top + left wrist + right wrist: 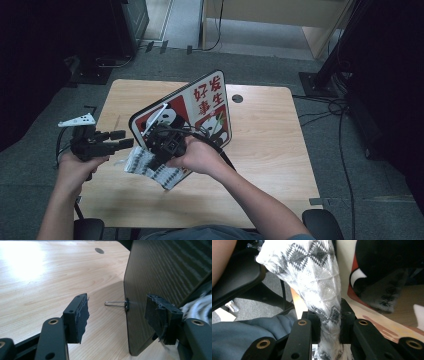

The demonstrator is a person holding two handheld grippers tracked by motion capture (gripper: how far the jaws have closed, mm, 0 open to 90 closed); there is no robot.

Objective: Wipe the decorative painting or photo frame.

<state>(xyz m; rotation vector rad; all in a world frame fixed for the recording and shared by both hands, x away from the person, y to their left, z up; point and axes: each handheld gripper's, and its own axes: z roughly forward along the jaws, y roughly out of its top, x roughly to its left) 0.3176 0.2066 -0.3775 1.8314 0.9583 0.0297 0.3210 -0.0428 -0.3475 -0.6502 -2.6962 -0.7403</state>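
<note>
My right gripper [329, 322] is clenched on the soft knitted sock [312, 270]; my left gripper [122, 317] stands released beside the rigid panda board [200, 107].

A light wooden table [270, 150] with a round cable hole [237, 98] near its far edge stands on grey carpet [350, 190]. Black cables [340, 130] trail right of it. Beyond stand pale wooden furniture [280, 15] and dark stands [95, 70]. Light glares on its surface.
</note>
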